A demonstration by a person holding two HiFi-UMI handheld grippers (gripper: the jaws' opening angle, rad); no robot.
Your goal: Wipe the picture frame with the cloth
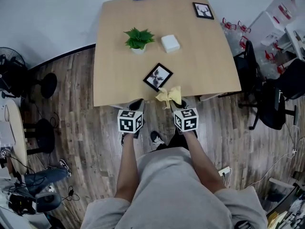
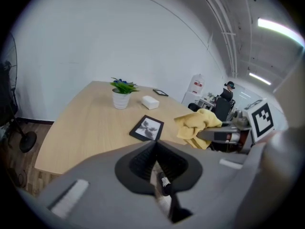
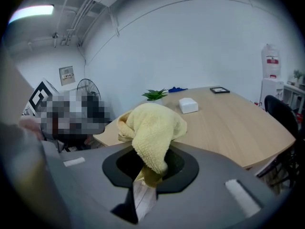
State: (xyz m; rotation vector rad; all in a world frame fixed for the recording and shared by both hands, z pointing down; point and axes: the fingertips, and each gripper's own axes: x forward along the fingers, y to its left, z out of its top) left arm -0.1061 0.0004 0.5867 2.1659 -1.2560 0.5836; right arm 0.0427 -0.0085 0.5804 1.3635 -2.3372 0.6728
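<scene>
Nearest the person, at the near edge of the table (image 1: 109,80), the left gripper (image 1: 137,105) is pinched closed on nothing. The right gripper (image 1: 172,104) clamps a bunched yellow cloth (image 1: 169,95) held over that edge. Just beyond, the picture frame (image 1: 157,77) lies flat and cornerwise, not yet wiped. I'd reckon the wipe goes best with the cloth pressed broad-side on the glass and the free gripper steadying a corner, since the frame looks loose enough to slide. Farther off stand a potted plant (image 1: 138,39) and a white box (image 1: 170,43)
</scene>
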